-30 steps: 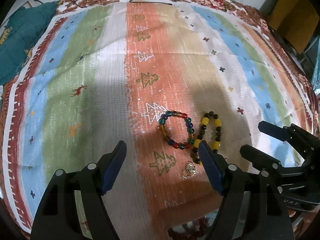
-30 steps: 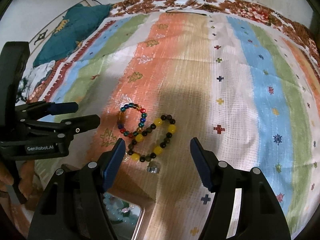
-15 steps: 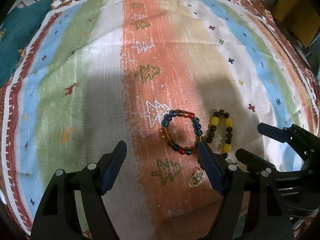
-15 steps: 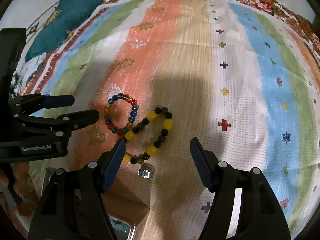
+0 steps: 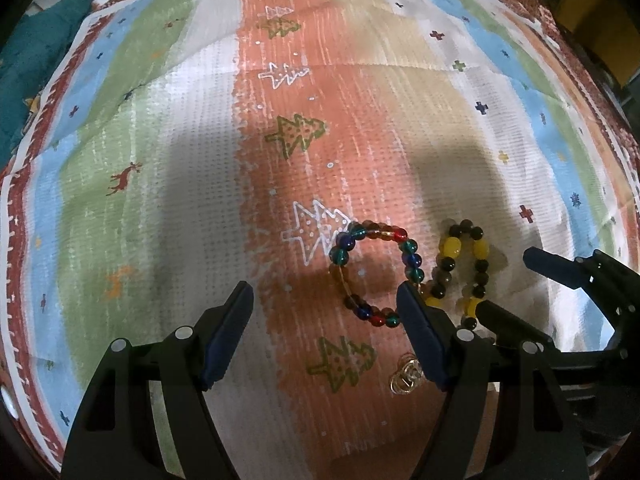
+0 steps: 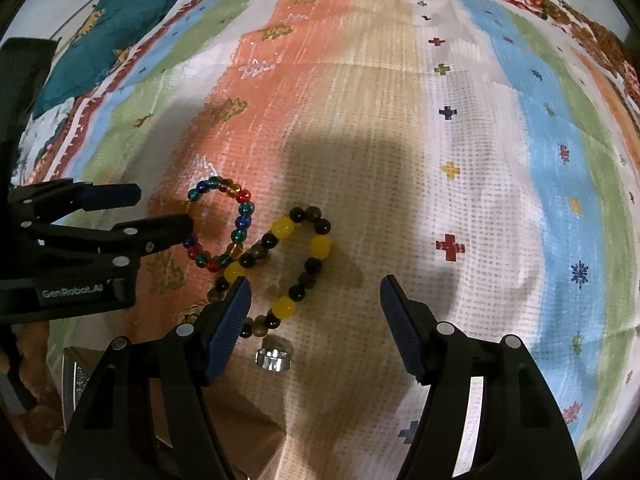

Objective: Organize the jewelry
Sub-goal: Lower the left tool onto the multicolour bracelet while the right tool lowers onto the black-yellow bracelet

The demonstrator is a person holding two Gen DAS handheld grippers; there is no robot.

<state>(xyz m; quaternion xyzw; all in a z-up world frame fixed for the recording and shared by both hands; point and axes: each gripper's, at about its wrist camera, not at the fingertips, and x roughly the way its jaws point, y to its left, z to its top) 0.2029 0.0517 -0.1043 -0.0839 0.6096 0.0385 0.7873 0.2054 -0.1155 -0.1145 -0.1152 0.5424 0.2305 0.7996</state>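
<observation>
Fingers on both grippers spread wide, nothing between them. Left gripper (image 5: pixel 326 334) hovers low over the striped woven cloth (image 5: pixel 168 184); its right fingertip covers the near-right edge of the multicoloured glass-bead bracelet (image 5: pixel 374 270), so the loop sits mostly ahead of the gap, offset right. Yellow-and-dark bead bracelet (image 5: pixel 462 268) lies just right of that fingertip, touching or nearly touching the multicoloured one; can't tell which. Small gold wire ring cluster (image 5: pixel 406 374) sits near the left gripper's right finger base, partly hidden by it.

Right gripper (image 6: pixel 316 316): yellow-and-dark bracelet (image 6: pixel 280 268) sits ahead of the gap toward its left finger, which hides the loop's near-left end. Small silver faceted ring (image 6: pixel 274 358) lies on the cloth inside the gap, near the left finger. Multicoloured bracelet (image 6: pixel 220 224) is further left, its left edge behind the other gripper's finger. Bottom-left corner object cut off, unreadable.
</observation>
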